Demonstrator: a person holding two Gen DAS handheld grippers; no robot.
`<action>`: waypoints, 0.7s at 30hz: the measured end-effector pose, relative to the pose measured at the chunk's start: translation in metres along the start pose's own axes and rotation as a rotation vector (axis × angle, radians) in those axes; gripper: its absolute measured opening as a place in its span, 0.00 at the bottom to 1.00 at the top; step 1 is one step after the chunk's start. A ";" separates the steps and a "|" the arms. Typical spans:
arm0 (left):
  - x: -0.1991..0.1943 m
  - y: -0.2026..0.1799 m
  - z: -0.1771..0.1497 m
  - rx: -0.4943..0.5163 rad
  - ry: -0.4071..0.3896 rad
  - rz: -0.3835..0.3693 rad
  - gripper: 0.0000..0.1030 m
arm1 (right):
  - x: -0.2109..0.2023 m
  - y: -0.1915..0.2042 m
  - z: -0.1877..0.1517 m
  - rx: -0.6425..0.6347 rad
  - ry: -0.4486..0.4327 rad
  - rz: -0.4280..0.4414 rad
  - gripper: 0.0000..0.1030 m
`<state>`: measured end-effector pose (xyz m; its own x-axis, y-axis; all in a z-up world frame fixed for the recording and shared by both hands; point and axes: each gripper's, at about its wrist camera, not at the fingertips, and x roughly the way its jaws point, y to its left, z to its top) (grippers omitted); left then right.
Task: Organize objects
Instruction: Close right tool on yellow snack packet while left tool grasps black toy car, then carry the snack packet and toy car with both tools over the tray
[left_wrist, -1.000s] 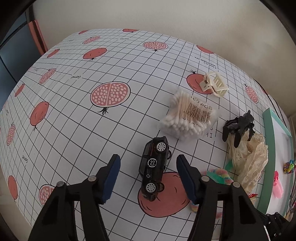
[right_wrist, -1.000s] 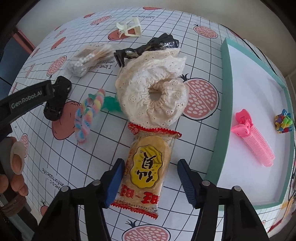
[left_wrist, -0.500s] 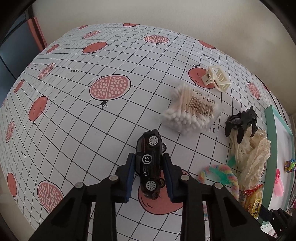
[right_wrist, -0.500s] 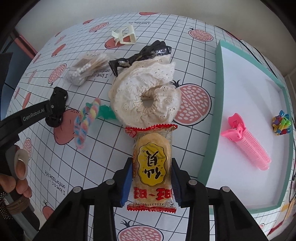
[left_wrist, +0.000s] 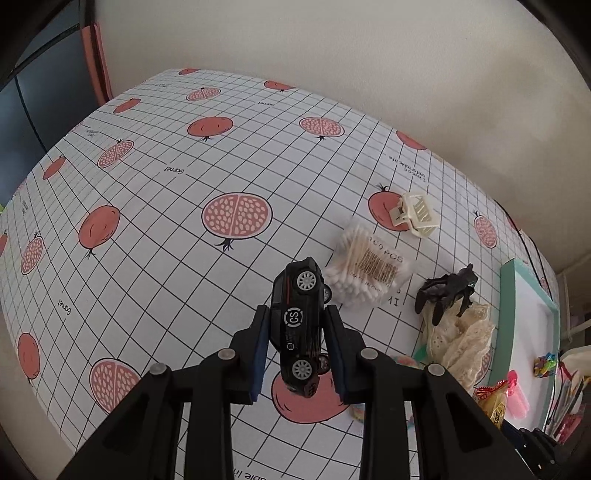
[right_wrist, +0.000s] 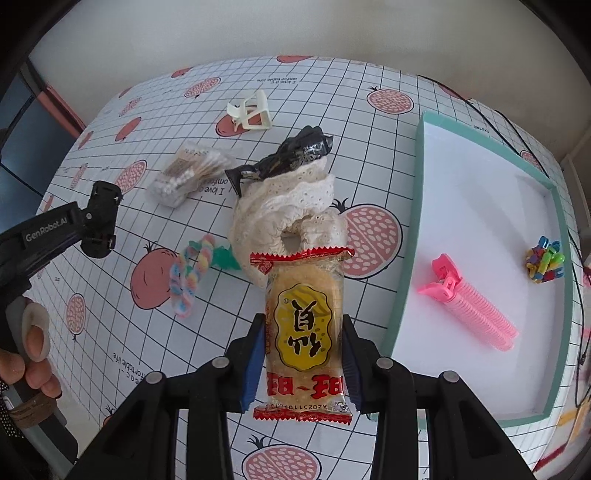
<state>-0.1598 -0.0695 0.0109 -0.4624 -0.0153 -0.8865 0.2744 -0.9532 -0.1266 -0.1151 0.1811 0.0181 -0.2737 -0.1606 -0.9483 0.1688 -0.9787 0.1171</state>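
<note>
The left gripper (left_wrist: 297, 339) was clamped on a small black toy car (left_wrist: 300, 325), its blue pads pressed against both flanks, the car raised above the grid-and-pomegranate tablecloth (left_wrist: 155, 206). The right gripper (right_wrist: 304, 354) pinched a clear-wrapped rice cracker packet with red crimped ends (right_wrist: 303, 332), held over the cloth just left of the teal-rimmed white tray (right_wrist: 410, 266). In that tray lay a pink ridged hair clip (right_wrist: 469, 302) and a cluster of small multicoloured clips (right_wrist: 546, 264), well apart. A cream lace scrunchie (right_wrist: 291, 210) sat just beyond the packet.
</note>
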 end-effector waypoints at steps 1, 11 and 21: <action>-0.003 -0.003 0.001 0.003 -0.007 -0.003 0.30 | 0.001 0.001 0.000 0.003 -0.005 -0.001 0.39; -0.025 -0.045 -0.009 0.078 -0.042 -0.064 0.30 | 0.012 -0.033 0.013 0.096 -0.035 -0.029 0.39; -0.036 -0.107 -0.032 0.167 -0.030 -0.145 0.30 | 0.000 -0.102 -0.002 0.230 -0.049 -0.079 0.39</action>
<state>-0.1456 0.0428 0.0419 -0.5122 0.1188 -0.8506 0.0608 -0.9829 -0.1739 -0.1303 0.2808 0.0056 -0.3238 -0.0831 -0.9425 -0.0738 -0.9909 0.1127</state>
